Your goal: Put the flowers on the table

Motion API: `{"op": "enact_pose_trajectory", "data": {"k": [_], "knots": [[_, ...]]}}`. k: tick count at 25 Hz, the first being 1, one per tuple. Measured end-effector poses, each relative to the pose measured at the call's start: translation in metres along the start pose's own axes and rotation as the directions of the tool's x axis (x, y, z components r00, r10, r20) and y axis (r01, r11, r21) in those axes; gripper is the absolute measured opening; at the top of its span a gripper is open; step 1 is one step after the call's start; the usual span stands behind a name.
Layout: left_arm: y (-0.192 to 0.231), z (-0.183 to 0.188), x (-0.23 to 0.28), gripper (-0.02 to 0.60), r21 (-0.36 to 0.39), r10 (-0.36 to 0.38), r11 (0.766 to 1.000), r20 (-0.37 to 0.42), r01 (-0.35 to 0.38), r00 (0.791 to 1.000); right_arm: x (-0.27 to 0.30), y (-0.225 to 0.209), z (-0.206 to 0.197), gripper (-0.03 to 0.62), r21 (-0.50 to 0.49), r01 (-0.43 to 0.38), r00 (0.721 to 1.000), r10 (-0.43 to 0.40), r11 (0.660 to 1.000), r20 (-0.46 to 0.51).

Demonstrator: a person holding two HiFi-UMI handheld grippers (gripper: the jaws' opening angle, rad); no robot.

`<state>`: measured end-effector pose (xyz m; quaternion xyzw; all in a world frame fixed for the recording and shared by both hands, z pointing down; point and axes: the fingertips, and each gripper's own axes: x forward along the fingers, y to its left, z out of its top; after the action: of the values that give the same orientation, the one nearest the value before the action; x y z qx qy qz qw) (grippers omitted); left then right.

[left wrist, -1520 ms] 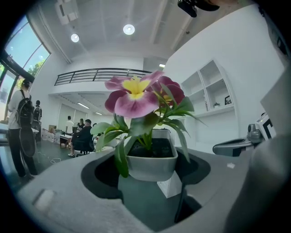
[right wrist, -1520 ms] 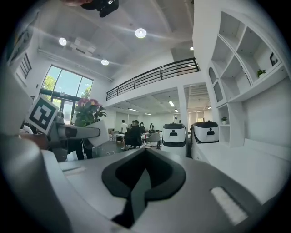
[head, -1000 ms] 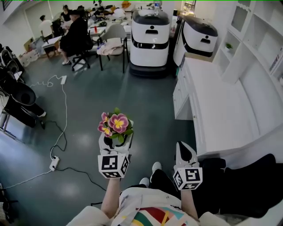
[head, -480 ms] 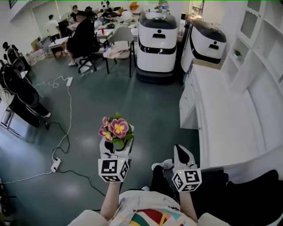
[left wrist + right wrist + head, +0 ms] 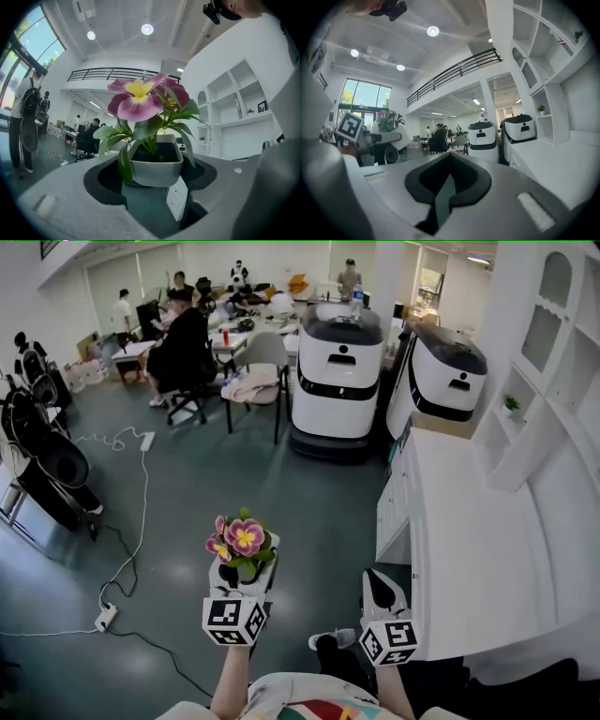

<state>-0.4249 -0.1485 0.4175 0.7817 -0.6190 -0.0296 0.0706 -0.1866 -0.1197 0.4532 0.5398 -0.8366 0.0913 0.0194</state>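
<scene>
The flowers (image 5: 241,538) are pink and purple blooms with yellow centres and green leaves in a small white pot (image 5: 246,570). My left gripper (image 5: 245,568) is shut on the pot and carries it upright over the grey floor. In the left gripper view the pot (image 5: 156,165) sits between the two jaws, with the blooms (image 5: 139,98) above it. My right gripper (image 5: 381,585) is beside it on the right, shut with nothing in it; its jaws (image 5: 447,164) meet. The long white table (image 5: 469,521) lies ahead on the right.
Two white service robots (image 5: 337,371) (image 5: 442,369) stand ahead by the table's far end. White shelves (image 5: 553,381) rise along the right wall. People sit at desks (image 5: 187,338) at the back left. A cable and power strip (image 5: 106,617) lie on the floor at left.
The whole view has advanced across the room: the robots and the white table are nearer. Both grippers keep their pose, the left still holding the pot.
</scene>
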Motion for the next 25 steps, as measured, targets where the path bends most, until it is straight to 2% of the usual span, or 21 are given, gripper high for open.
{"op": "enact_pose_trajectory", "data": {"k": [3,6,10,13,17,21,23,24,25], "knots": [[-0.014,-0.003,0.040,0.348,-0.017,-0.004,1.000,0.003,0.004,1.000,0.018,-0.041,0.009,0.002,-0.016,0.025,1.000,-0.025,1.000,-0.003],[-0.045,-0.004,0.091,0.348,-0.014,-0.058,0.998,0.015,0.058,0.998,0.027,-0.091,0.014,0.002,-0.015,0.091,0.996,-0.091,0.996,0.001],[-0.102,-0.008,0.162,0.347,0.000,-0.178,0.984,0.017,0.178,0.984,0.029,-0.152,0.019,0.002,0.029,0.163,0.986,-0.164,0.986,0.014],[-0.154,-0.011,0.214,0.347,-0.001,-0.297,0.955,0.012,0.297,0.955,0.029,-0.198,0.025,0.002,0.042,0.220,0.975,-0.221,0.975,0.021],[-0.230,-0.023,0.273,0.347,0.011,-0.447,0.894,-0.033,0.448,0.894,0.012,-0.259,0.024,0.002,0.064,0.346,0.938,-0.348,0.936,0.010],[-0.298,-0.022,0.306,0.347,0.035,-0.579,0.814,-0.037,0.580,0.814,-0.014,-0.306,0.038,0.002,0.147,0.456,0.881,-0.468,0.878,0.066],[-0.338,-0.017,0.314,0.347,0.052,-0.650,0.758,-0.032,0.650,0.760,-0.035,-0.327,0.058,0.002,0.171,0.513,0.835,-0.535,0.841,0.128],[-0.360,-0.014,0.313,0.347,0.056,-0.690,0.721,-0.030,0.691,0.723,-0.050,-0.332,0.067,0.002,0.168,0.552,0.804,-0.574,0.817,0.153],[-0.382,-0.012,0.309,0.347,0.059,-0.735,0.675,-0.029,0.735,0.678,-0.068,-0.335,0.073,0.000,0.164,0.595,0.768,-0.617,0.787,0.173]]}}
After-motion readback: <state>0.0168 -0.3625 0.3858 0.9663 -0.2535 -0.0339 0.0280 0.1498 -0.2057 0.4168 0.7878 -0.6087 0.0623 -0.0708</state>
